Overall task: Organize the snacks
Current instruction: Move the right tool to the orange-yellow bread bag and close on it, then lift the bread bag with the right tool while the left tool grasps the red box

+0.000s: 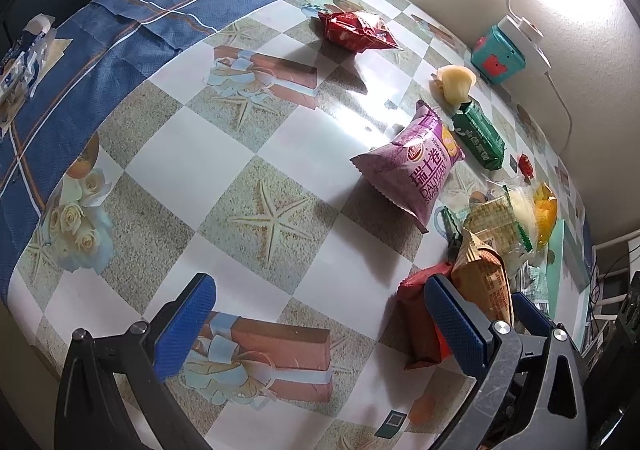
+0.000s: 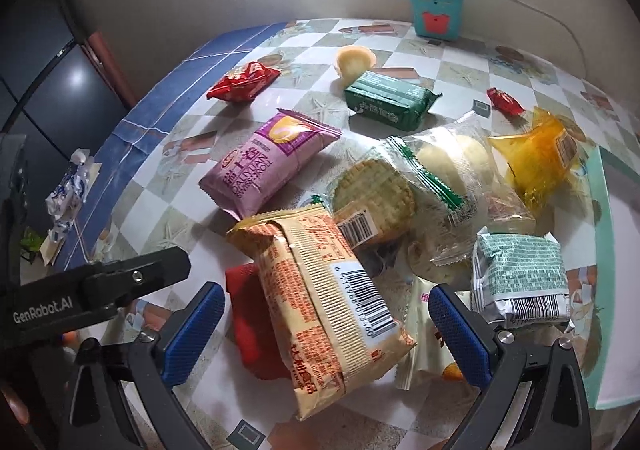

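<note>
Snack packets lie in a heap on a checkered tablecloth (image 2: 168, 185). My right gripper (image 2: 328, 334) is open, its blue fingers on either side of a tan barcode packet (image 2: 320, 282) that lies on a red packet (image 2: 246, 314). A round cracker pack (image 2: 372, 193), a clear pack with a green strip (image 2: 452, 169) and a pale green packet (image 2: 520, 274) lie just beyond. My left gripper (image 1: 320, 326) is open over bare cloth, and its right finger (image 1: 456, 322) is beside the red packet (image 1: 416, 310) and tan packet (image 1: 480, 278). A purple Swiss roll packet (image 1: 416, 165) lies ahead.
Farther back lie a red snack bag (image 1: 356, 29), a green packet (image 1: 478, 137), a pale jelly cup (image 1: 456, 83), a small red candy (image 2: 505, 99) and an orange jelly (image 2: 540, 153). A teal box (image 2: 436, 13) stands by the wall. A crumpled wrapper (image 2: 68, 189) sits at the left edge.
</note>
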The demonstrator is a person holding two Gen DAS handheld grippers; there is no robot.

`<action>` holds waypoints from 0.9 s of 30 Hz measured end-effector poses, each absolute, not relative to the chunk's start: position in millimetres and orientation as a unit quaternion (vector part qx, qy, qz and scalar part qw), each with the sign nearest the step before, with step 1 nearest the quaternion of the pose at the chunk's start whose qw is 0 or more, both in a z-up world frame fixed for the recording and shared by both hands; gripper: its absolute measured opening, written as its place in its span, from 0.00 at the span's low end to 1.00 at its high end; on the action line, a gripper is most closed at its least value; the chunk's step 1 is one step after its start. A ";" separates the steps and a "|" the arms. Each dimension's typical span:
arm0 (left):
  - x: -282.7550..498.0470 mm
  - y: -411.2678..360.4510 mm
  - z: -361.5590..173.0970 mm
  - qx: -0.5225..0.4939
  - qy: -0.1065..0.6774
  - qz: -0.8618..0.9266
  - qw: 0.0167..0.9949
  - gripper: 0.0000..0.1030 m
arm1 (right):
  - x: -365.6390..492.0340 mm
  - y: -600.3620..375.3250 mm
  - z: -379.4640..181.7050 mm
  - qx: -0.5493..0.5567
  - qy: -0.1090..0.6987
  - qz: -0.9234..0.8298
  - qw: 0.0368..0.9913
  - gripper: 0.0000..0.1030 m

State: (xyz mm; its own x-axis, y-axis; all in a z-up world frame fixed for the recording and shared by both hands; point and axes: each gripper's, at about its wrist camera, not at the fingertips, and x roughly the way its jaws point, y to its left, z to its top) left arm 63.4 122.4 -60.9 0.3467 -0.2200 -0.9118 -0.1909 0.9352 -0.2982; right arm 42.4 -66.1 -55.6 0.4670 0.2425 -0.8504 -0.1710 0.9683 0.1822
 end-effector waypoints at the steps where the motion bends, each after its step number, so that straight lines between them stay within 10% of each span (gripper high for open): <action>1: 63.2 122.3 -60.8 -0.179 0.572 -0.008 0.800 1.00 | 42.1 -64.8 -55.3 0.032 0.502 0.122 0.855 1.00; 12: 62.2 117.9 -53.1 -0.166 0.582 0.008 0.796 1.00 | 40.4 -65.8 -59.1 0.033 0.519 0.120 0.845 0.62; 27: 67.7 86.4 -46.7 -0.169 0.613 0.023 0.772 1.00 | 34.1 -97.9 -44.6 0.093 0.525 0.105 0.840 0.54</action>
State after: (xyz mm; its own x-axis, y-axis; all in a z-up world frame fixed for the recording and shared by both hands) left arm 67.7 86.4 -46.7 0.2486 -0.1719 -0.9532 -0.2433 0.9415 -0.2332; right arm 34.1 -97.9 -44.6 0.4272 0.2732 -0.8619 -0.0781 0.9609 0.2658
